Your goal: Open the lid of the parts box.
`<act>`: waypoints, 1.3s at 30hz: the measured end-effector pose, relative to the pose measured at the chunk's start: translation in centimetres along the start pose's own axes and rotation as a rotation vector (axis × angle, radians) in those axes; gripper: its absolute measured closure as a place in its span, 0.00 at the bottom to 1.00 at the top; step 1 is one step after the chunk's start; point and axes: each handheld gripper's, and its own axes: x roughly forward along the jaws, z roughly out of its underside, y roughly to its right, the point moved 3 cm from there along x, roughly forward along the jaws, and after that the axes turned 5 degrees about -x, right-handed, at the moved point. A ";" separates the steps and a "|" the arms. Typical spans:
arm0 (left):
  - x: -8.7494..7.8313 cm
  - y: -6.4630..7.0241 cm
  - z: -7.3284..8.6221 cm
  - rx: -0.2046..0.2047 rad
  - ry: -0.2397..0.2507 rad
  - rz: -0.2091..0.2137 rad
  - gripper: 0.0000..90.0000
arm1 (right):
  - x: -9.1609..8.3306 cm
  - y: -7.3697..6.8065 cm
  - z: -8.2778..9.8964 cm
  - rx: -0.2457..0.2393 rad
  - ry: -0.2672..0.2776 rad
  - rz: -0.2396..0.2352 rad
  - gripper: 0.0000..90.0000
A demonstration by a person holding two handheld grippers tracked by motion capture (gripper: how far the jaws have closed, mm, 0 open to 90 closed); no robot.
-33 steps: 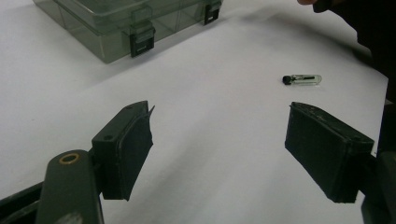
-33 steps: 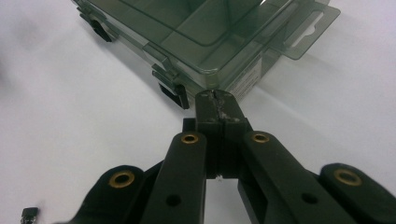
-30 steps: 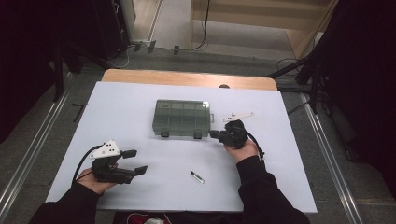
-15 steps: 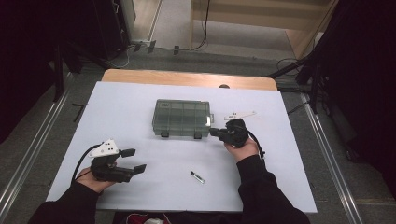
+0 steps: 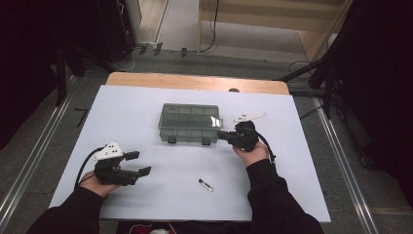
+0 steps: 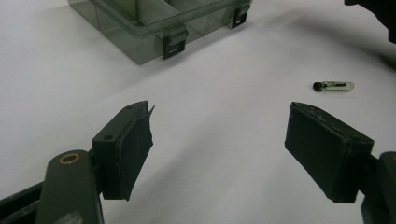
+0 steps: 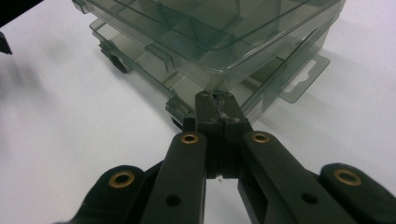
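Smoky grey-green, see-through organiser box (image 5: 190,123) with black latches; pale lavender-white table cover (image 5: 146,107); clear vial (image 5: 206,185), black cap; matte black grippers, brass rivets.

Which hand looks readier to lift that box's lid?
Probably the right. Its gripper is shut with its tips at the lid edge of the box, while the left gripper sits open, apart from it.

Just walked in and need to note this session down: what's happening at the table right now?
A person at a white table works a handheld gripper in each hand. The right gripper, jaws shut, has its tips under the lid's edge at a corner of a smoky clear compartment box; the lid looks slightly lifted there. The left gripper rests on the near left of the table, jaws wide open and holding nothing. A small vial with a black cap lies loose near the front.
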 end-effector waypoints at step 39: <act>3.8 -2.1 -4.0 0.008 0.002 0.003 0.25 | 0.3 0.3 -1.3 0.008 -0.010 -0.025 1.00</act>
